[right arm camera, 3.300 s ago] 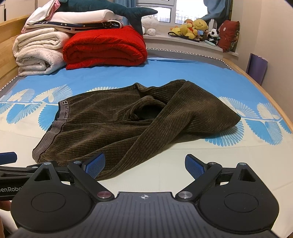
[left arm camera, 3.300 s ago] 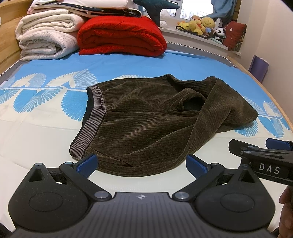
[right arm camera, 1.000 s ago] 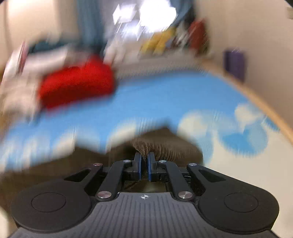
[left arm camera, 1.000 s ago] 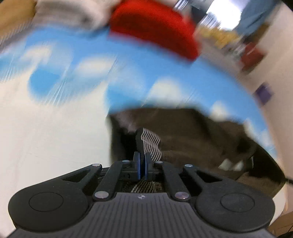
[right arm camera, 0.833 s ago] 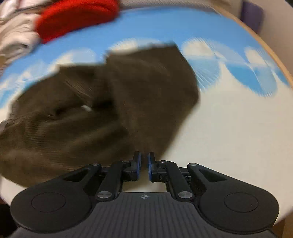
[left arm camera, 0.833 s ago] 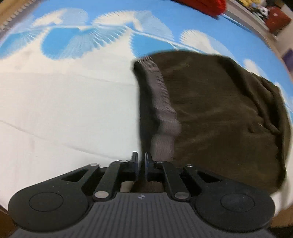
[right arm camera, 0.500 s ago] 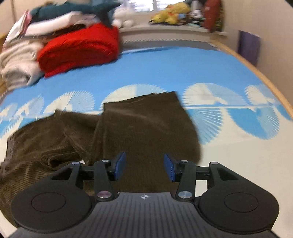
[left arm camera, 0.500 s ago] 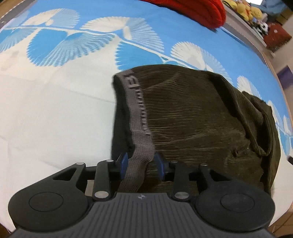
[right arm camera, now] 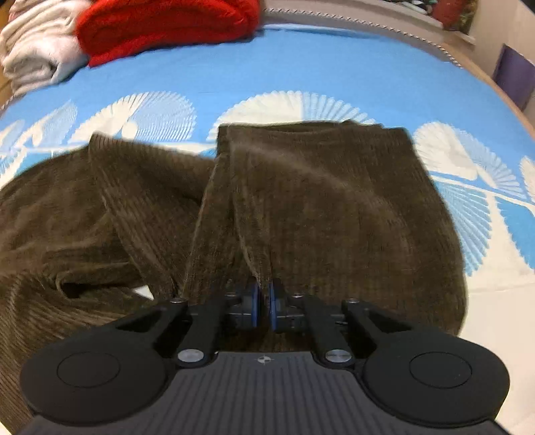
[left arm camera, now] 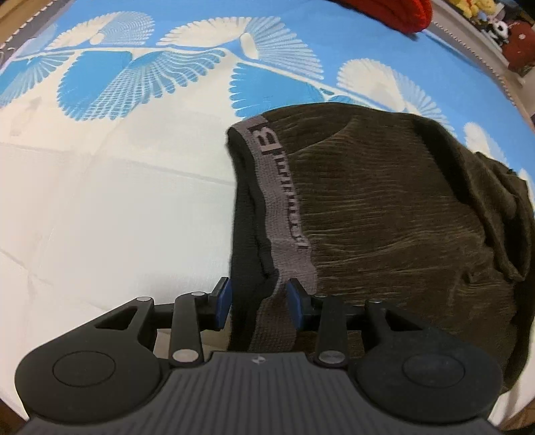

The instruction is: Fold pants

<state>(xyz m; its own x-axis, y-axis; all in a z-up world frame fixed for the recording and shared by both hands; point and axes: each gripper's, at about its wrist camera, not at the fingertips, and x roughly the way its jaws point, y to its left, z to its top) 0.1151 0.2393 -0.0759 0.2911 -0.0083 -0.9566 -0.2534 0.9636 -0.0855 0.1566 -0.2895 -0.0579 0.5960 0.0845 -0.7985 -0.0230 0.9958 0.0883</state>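
The pants (left arm camera: 384,214) lie crumpled on the bed (left arm camera: 100,217). The left gripper (left arm camera: 259,302) has its fingers narrowly apart around the waistband (left arm camera: 284,200). The right gripper (right arm camera: 262,306) pinches a leg fold (right arm camera: 257,254).

The pants (left arm camera: 384,207) are looking like ribbed, fuzzy brown corduroy with a smoother knit grey waistband (left arm camera: 284,207). Bedsheet (left arm camera: 100,200) is showing as matt printed cloth; the red blanket (right arm camera: 167,23) is looking fluffy.

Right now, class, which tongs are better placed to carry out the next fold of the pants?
Right. The right tongs are shut on the brown corduroy pants, while the left tongs are open around the grey waistband.
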